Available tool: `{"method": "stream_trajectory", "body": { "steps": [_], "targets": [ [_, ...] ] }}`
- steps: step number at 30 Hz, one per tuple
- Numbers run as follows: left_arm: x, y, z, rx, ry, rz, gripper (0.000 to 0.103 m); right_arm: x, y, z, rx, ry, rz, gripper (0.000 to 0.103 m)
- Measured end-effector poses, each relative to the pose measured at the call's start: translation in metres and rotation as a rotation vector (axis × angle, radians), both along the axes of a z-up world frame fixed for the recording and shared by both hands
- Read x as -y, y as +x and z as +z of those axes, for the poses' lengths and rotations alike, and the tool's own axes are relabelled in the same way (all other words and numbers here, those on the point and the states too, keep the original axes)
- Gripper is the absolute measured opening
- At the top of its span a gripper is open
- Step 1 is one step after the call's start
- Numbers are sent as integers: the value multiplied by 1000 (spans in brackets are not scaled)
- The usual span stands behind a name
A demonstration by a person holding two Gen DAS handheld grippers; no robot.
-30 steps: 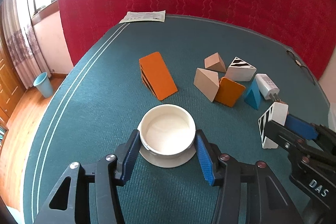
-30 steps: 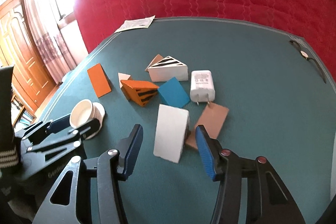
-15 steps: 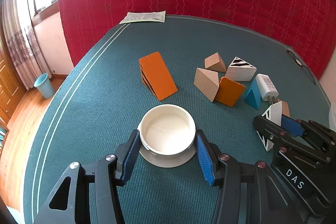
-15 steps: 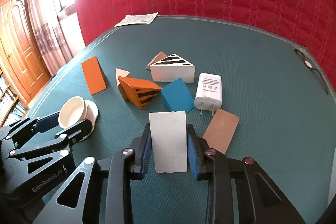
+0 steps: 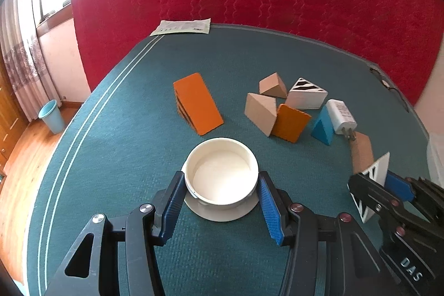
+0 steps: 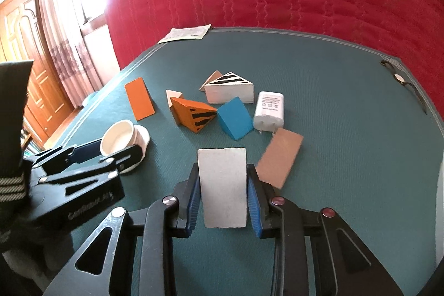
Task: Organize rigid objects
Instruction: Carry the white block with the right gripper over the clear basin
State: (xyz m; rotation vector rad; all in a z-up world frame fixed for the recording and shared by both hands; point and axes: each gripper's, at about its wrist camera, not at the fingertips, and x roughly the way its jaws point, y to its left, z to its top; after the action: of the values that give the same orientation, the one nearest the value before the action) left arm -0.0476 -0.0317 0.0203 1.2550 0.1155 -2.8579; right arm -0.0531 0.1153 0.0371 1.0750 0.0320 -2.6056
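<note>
My left gripper (image 5: 221, 201) is shut on a white round cup (image 5: 221, 171) that stands on its white lid on the green table (image 5: 116, 157). My right gripper (image 6: 223, 197) is shut on a white wedge block (image 6: 222, 186) with black stripes on its side, held a little above the table; it also shows in the left wrist view (image 5: 373, 182). Loose wedges lie beyond: an orange wedge (image 5: 198, 103), a tan wedge (image 5: 260, 113), a striped orange wedge (image 6: 191, 114), a blue wedge (image 6: 235, 121), a striped white wedge (image 6: 229, 90) and a flat tan block (image 6: 279, 157).
A white charger plug (image 6: 269, 108) lies beside the blue wedge. A paper sheet (image 5: 181, 27) lies at the table's far edge against the red quilted wall. A black cable (image 6: 405, 85) lies at the far right. A blue bin (image 5: 51, 115) stands on the floor to the left.
My right gripper closed on the white striped wedge and lifted it slightly toward me. My left gripper has stayed around the cup without moving.
</note>
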Motion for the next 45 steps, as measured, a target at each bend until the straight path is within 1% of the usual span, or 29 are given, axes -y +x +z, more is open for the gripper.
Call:
{"method": "stream_trajectory", "body": {
  "steps": [5, 13, 17, 20, 36, 45],
  "targets": [
    [-5, 2, 3, -17, 15, -31, 55, -17, 16, 6, -9, -11, -20, 31],
    [-18, 7, 7, -35, -21, -49, 55, -55, 38, 11, -8, -20, -79, 31],
    [-31, 12, 10, -41, -55, -60, 55, -78, 46, 15, -9, -29, -110, 31],
    [-39, 15, 11, -36, -57, -72, 55, -94, 51, 18, -18, -34, -137, 31],
    [-103, 29, 21, -41, -114, -173, 55, -165, 69, 27, -61, -66, -259, 31],
    [-144, 34, 24, -52, -154, -248, 55, -217, 77, 31, -87, -105, -371, 31]
  ]
}}
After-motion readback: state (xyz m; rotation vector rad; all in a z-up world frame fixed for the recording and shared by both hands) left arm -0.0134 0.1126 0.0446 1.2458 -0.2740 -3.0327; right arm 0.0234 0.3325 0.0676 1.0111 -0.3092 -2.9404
